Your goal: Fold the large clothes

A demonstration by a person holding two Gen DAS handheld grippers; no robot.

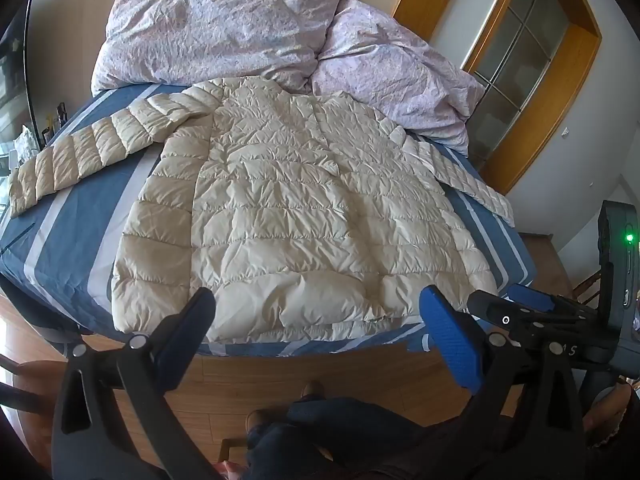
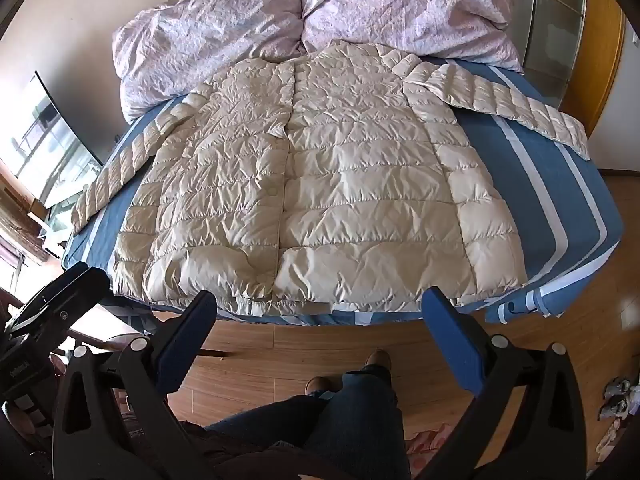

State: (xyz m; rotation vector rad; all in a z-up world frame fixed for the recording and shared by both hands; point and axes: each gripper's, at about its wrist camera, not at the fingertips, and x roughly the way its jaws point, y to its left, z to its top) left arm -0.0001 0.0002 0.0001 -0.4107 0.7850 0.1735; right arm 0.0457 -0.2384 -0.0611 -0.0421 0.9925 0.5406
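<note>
A cream quilted puffer jacket [image 1: 288, 208] lies flat, front up, on the blue striped bed [image 1: 68, 232], its hem at the near edge and both sleeves spread out sideways. It also shows in the right wrist view [image 2: 320, 200]. My left gripper [image 1: 316, 308] is open and empty, held above the floor just short of the hem. My right gripper [image 2: 320, 308] is open and empty, also just short of the hem on the bed [image 2: 560, 200]. The right gripper also shows at the right of the left wrist view [image 1: 520, 304].
A crumpled pink duvet [image 1: 256, 32] is piled at the head of the bed behind the jacket [image 2: 320, 8]. A wooden door frame [image 1: 552, 92] stands at the right. The person's legs [image 2: 352, 404] stand on the wood floor [image 2: 280, 340] at the bed's foot.
</note>
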